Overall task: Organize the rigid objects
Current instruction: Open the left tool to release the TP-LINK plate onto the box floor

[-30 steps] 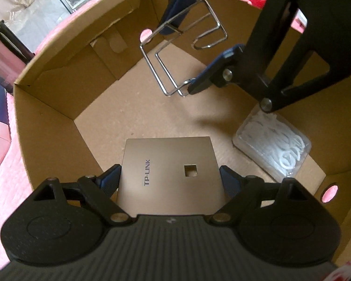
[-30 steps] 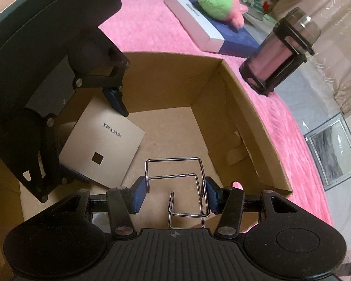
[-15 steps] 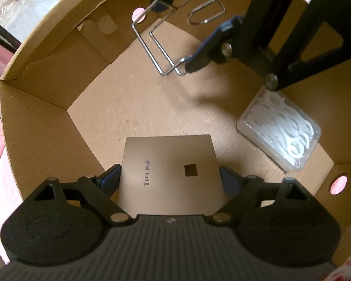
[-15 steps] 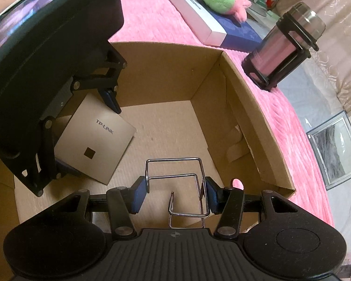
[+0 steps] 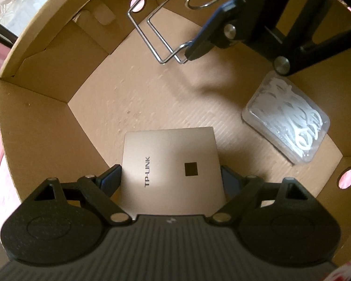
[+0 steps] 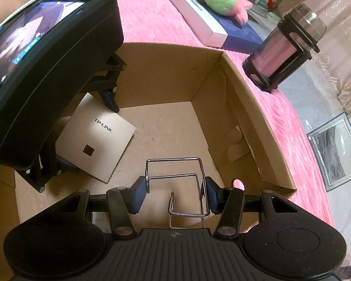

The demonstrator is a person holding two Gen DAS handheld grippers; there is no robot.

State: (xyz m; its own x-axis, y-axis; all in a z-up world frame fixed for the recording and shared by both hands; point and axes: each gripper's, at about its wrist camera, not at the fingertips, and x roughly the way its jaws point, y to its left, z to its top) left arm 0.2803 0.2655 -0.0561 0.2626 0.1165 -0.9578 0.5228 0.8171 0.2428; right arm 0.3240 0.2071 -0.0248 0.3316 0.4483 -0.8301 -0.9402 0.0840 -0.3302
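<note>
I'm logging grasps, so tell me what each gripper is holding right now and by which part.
The left gripper clamps the TP-LINK panel by its two side edges. The right gripper clamps the wire rack across its two sides.

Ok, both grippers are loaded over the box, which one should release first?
Probably left. The left gripper holds the TP-LINK plate low near the cardboard box floor. The right gripper holds the wire rack apparently higher, so it likely needs lowering first.
</note>
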